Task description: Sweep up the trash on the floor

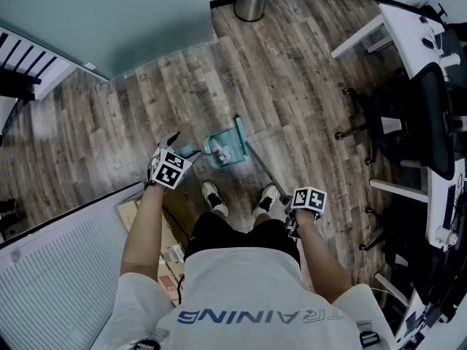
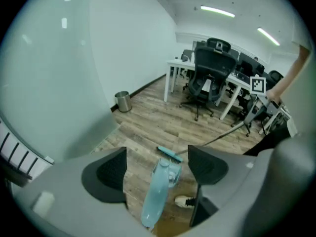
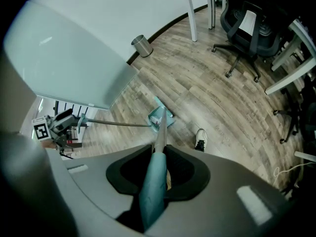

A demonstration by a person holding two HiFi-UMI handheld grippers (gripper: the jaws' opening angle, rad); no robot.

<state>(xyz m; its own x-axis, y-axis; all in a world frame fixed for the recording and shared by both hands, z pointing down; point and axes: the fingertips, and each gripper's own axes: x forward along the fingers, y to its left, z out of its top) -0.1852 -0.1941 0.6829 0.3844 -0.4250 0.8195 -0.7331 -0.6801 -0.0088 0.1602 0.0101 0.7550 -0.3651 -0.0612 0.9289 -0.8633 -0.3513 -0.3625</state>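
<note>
A teal dustpan (image 1: 222,152) with a few bits of trash (image 1: 220,152) in it rests on the wood floor just ahead of the person's shoes (image 1: 212,197). Its long handle (image 2: 157,194) rises between the wide-apart jaws of my left gripper (image 2: 157,154), and neither pad touches it. In the head view the left gripper (image 1: 184,146) hovers left of the pan. The teal broom head (image 1: 241,137) lies against the pan's right side. Its thin rod (image 1: 268,177) runs back to my right gripper (image 1: 292,221). That gripper (image 3: 159,149) is shut on the broom's teal grip (image 3: 152,186).
A steel waste bin (image 1: 252,0) stands by the far glass wall (image 1: 109,20). Black office chairs (image 1: 408,122) and white desks (image 1: 408,28) fill the right side. An opened cardboard box (image 1: 146,221) and a ribbed white panel (image 1: 58,283) lie at the lower left.
</note>
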